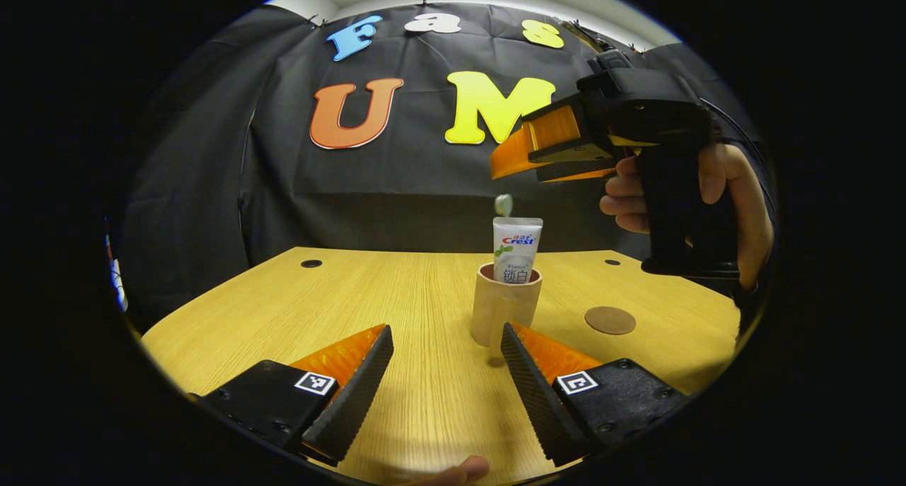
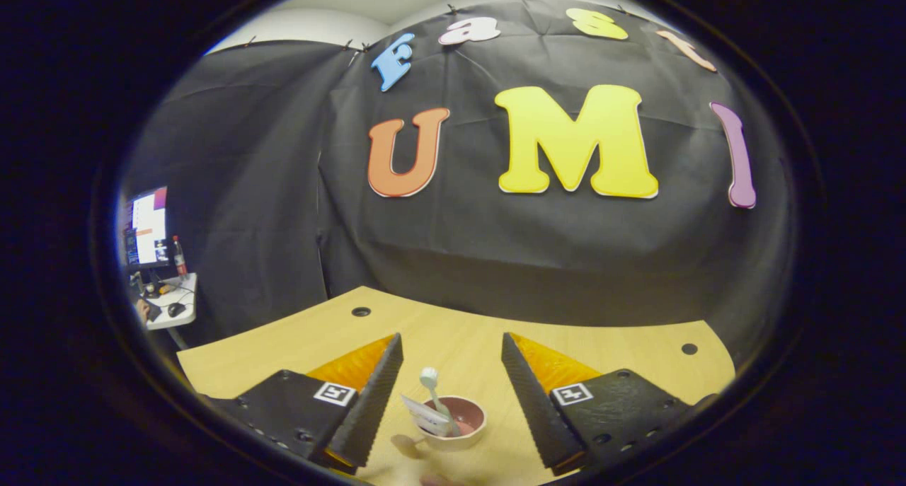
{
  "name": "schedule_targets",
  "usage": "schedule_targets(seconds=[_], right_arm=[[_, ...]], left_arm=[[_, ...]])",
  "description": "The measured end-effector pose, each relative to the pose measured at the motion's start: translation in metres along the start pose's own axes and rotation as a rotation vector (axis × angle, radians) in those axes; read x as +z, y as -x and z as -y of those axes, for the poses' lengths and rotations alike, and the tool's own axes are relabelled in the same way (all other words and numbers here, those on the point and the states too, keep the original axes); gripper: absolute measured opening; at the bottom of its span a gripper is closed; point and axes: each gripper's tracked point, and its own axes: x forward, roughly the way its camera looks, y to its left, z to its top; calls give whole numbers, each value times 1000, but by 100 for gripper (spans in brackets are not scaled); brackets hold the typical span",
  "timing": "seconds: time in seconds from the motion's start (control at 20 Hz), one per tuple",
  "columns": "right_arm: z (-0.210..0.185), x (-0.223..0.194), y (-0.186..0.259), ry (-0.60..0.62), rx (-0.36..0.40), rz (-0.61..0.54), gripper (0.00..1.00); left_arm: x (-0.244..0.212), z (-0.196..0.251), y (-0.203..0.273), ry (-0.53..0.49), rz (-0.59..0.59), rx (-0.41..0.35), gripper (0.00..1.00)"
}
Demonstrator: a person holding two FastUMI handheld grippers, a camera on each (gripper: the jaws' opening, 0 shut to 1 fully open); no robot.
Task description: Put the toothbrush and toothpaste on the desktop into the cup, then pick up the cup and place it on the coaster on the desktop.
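Note:
A beige cup (image 1: pixel 501 309) stands upright on the wooden desk (image 1: pixel 354 295), just beyond my left gripper (image 1: pixel 446 348), which is open with nothing between its fingers. A white toothpaste tube (image 1: pixel 517 249) and the head of a toothbrush (image 1: pixel 503 204) stick up out of the cup. To the cup's right a round brown coaster (image 1: pixel 610 320) lies flat with nothing on it. A hand holds my right gripper (image 1: pixel 509 157) in the air above the cup. In the right gripper view that gripper (image 2: pixel 451 355) is open, looking down on the cup (image 2: pixel 460 429), toothbrush (image 2: pixel 429 380) and tube (image 2: pixel 423 414).
The desk has small cable holes near its back edge (image 1: pixel 311 263) (image 1: pixel 612 262). The black cloth wall stands right behind the desk. A side table with a monitor (image 2: pixel 150 226) is far off to the left. A fingertip (image 1: pixel 460 470) shows at the near desk edge.

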Motion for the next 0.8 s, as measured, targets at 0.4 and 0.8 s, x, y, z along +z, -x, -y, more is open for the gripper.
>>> schedule_targets(seconds=[0.4,0.8], right_arm=[[9,15,36,-11,-4,37,98],[35,36,123,-8,-55,135,98]], left_arm=[[12,12,-10,-38,12,1,98],[48,33,-30,-55,-2,-2,97]])
